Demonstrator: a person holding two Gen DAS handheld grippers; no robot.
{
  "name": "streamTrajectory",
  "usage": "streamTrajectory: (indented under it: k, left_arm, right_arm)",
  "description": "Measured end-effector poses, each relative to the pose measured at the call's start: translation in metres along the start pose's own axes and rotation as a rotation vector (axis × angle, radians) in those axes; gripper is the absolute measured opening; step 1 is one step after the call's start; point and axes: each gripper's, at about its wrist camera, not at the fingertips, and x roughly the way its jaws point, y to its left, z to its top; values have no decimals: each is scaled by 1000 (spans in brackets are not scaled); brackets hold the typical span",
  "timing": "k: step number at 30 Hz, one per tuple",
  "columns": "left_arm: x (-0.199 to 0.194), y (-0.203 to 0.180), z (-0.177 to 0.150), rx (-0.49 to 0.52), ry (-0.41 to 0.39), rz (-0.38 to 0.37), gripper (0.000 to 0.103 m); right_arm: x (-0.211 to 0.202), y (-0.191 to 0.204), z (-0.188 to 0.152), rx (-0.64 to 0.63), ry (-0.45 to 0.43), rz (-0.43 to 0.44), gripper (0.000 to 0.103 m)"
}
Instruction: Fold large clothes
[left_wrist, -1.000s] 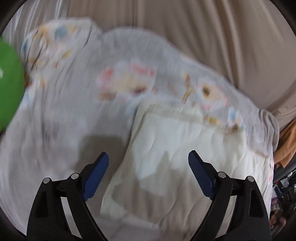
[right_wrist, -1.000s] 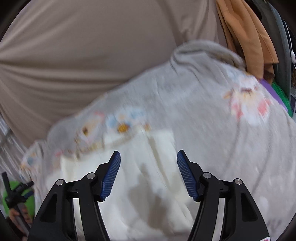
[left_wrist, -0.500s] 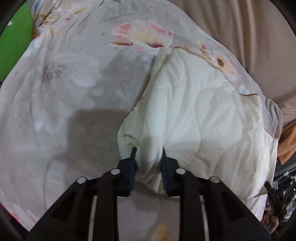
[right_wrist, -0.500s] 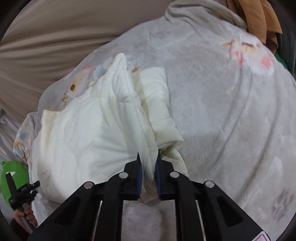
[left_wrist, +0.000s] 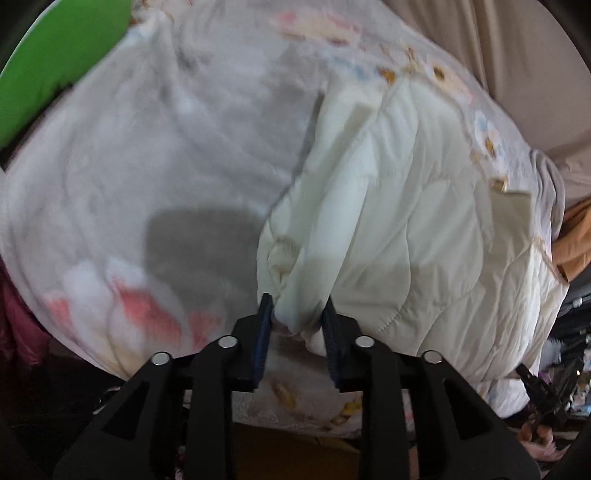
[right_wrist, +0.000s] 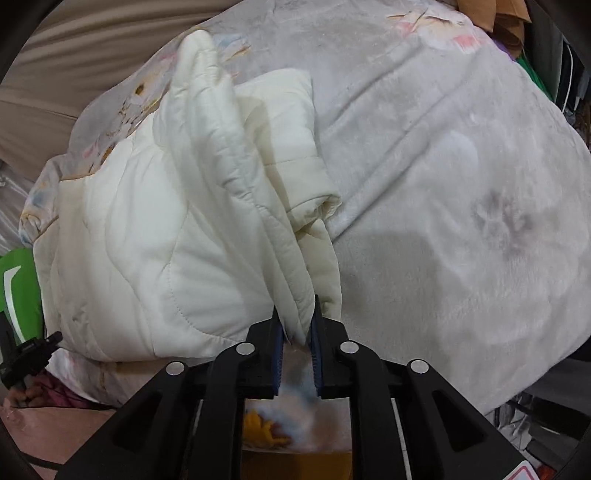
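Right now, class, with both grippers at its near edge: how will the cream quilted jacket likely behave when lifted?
The cream quilted jacket probably goes floppy: it already drapes in soft folds from the right gripper. Its puffy padding suggests lightness for its bulk. With jaws opening, the thick edge bunched in the left gripper may slip free.

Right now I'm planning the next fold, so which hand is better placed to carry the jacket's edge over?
Right, probably. Its tool pinches a thin lifted edge of the jacket; the left tool holds a bulkier bunch.

We see the floral blanket (left_wrist: 155, 155) smeared by motion blur in the left view, and the green object (left_wrist: 48, 62) cut off at the far-left edge.
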Motion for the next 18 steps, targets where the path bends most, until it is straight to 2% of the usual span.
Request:
streamTrajectory:
  k: [1,2,3,4,5,6,8,10,11,12,13,14,15,17,18]
  left_arm:
    - [-17,-5,10,-4,-64,-25,28]
    - [-26,-9,18,0,-100,-50,37]
    - [-39,-18,32,19,-157,-77,52]
    - [-46,-25,43,39,-197,-87,59]
    - [-50,-36,58,62,-239,-105,70]
    - [-46,-43,70,76,-250,-126,77]
    - [-25,-56,92,84,-231,-154,84]
    - [6,-60,107,72,-178,-142,84]
    - [21,-64,112,65,-149,-160,84]
    - [34,-65,116,60,-131,-163,77]
    - [44,-67,115,56,-118,-150,68]
    - [53,-70,119,54,-98,-144,49]
    - [54,-69,116,56,-91,-151,23]
    - [42,-74,122,70,-133,-171,9]
    - [34,-78,126,78,-163,-177,7]
  right_arm:
    - [-8,2,7,6,-37,1,21]
    - [-20,5,16,7,-96,15,27]
    - [-31,9,26,8,-155,37,34]
    - [-38,12,36,11,-207,52,52]
    - [-42,15,48,12,-250,68,63]
    - [-40,19,60,11,-265,85,63]
    - [-24,25,82,16,-258,104,64]
    - [0,34,100,10,-237,104,64]
    - [10,39,106,9,-223,91,64]
    - [20,42,110,12,-210,88,64]
    - [28,47,114,11,-203,88,56]
    - [34,51,117,7,-194,70,24]
    - [37,54,120,3,-181,64,13]
    - [18,62,127,-1,-269,107,10]
    - [5,66,132,-13,-306,119,9]
